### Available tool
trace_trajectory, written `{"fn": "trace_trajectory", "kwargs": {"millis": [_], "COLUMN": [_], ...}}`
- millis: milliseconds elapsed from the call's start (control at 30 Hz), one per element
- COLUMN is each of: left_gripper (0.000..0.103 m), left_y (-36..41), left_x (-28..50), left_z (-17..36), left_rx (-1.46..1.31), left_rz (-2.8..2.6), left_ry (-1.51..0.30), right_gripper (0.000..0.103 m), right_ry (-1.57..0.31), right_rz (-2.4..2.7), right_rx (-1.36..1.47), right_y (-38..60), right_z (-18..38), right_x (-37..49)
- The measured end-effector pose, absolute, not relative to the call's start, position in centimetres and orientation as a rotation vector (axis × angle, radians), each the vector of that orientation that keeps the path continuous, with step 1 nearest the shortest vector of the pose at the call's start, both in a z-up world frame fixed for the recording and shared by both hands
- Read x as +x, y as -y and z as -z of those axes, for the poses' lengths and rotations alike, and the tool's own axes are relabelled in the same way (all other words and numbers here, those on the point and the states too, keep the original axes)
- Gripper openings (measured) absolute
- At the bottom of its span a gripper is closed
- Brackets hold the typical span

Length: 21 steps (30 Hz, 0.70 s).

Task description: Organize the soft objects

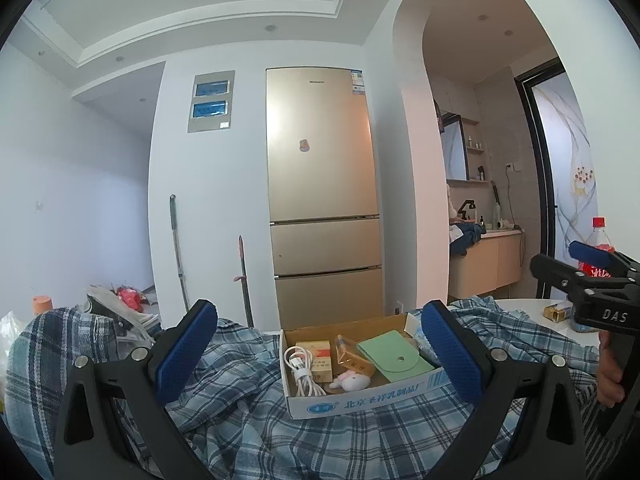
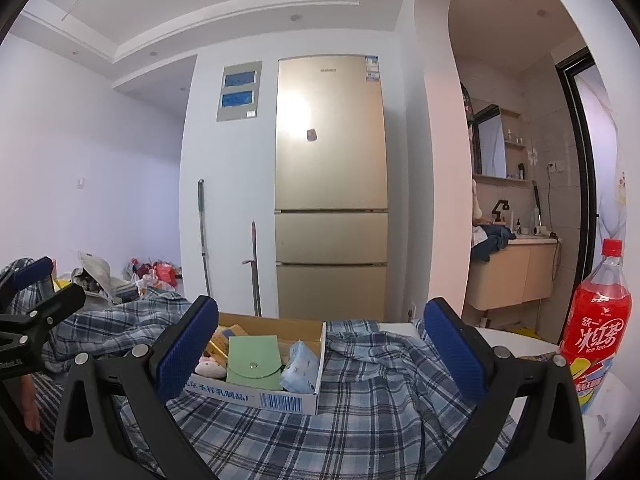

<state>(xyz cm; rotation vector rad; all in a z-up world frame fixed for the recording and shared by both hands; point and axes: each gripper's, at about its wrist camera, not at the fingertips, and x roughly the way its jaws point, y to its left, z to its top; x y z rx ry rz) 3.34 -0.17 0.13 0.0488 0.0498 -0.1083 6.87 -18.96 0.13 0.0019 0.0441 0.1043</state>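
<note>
A blue plaid cloth (image 1: 280, 432) (image 2: 360, 412) lies rumpled over the table. On it sits a shallow cardboard box (image 1: 360, 398) (image 2: 280, 398) holding a green pouch (image 1: 394, 356) (image 2: 253, 364), a white cable (image 1: 302, 368), a small pink plush (image 1: 352, 380) (image 2: 210, 367), small cartons and a blue tissue pack (image 2: 302, 366). My left gripper (image 1: 320, 354) is open and hovers just before the box with nothing between its pads. My right gripper (image 2: 322, 354) is open too, over the box's right end and the cloth. Each gripper shows at the edge of the other's view.
A red iced-tea bottle (image 2: 596, 320) (image 1: 598, 252) stands on the white table (image 2: 520, 340) at the right. A gold fridge (image 1: 324, 188), mop handles and floor clutter (image 1: 128, 300) lie beyond. A hand (image 1: 610, 376) holds the right gripper's grip.
</note>
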Motion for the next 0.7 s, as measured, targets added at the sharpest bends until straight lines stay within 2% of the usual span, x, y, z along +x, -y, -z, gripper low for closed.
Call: {"fn": "trace_trajectory", "kwargs": {"millis": [700], "left_gripper": [0.103], "left_y": [-0.4], "left_x": [3.0], "left_z": [0.1], "left_rx": [0.041], "left_rz": [0.095], "left_ry": [-0.033], "right_gripper": [0.103], "right_ry": [-0.101], "right_rz": [-0.001], "right_rx": [-0.017], "right_y": [19.1], "right_z": [0.1], "right_x": [8.1]}}
